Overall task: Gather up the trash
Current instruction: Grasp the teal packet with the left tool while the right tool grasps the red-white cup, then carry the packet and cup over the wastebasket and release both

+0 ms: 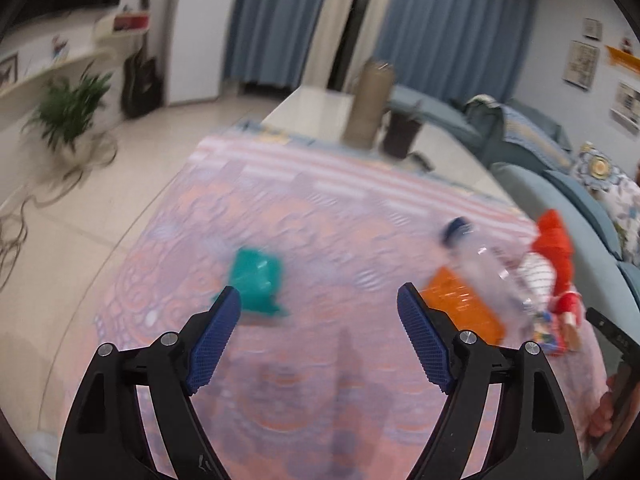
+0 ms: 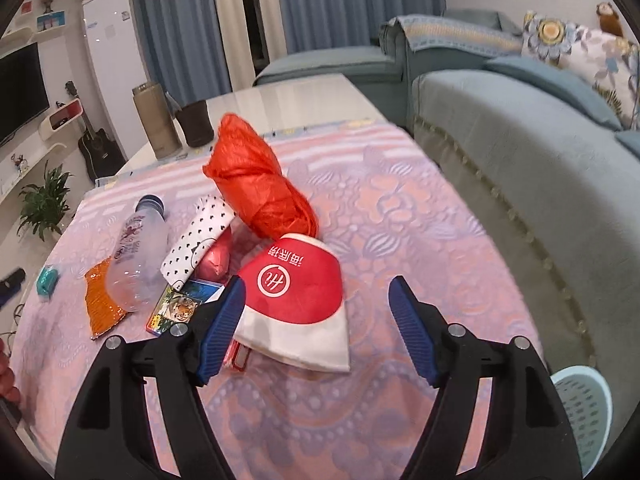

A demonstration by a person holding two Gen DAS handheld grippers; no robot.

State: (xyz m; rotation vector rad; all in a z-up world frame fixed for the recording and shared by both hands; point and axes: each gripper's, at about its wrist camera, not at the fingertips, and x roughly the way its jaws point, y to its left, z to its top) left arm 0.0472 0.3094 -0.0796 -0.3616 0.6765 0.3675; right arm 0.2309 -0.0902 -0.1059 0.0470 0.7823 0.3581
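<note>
left gripper point(image 1: 319, 300): jaws spread wide, nothing between them, hovering over the pink-and-lilac patterned tablecloth point(image 1: 304, 216)

right gripper point(image 2: 317, 293): also wide open and empty; its left blue pad sits just beside the edge of the red-and-white folded paper bag with a round logo point(image 2: 298, 304)

teal crumpled wrapper point(image 1: 256, 280): lies just ahead of the left gripper's left fingertip, a bit blurry so I can't tell exactly what it is

clear plastic bottle with a dark blue cap point(image 2: 136, 254): lying on its side, ahead and left of the right gripper, partly over the orange shiny foil packet point(image 2: 102, 304)

crumpled red plastic bag point(image 2: 260, 184): straight ahead of the right gripper, behind the paper bag, touching it

white paper with black dots point(image 2: 196, 240): between the bottle and the red plastic bag

small box with a tiger picture point(image 2: 180, 304): right next to the right gripper's left finger

light blue perforated plastic basket point(image 2: 584, 408): low on the right gripper's right side, off the table edge

tan cylindrical flask point(image 2: 156, 120): far end of the table, beside a dark cup point(image 2: 195, 124)
</note>
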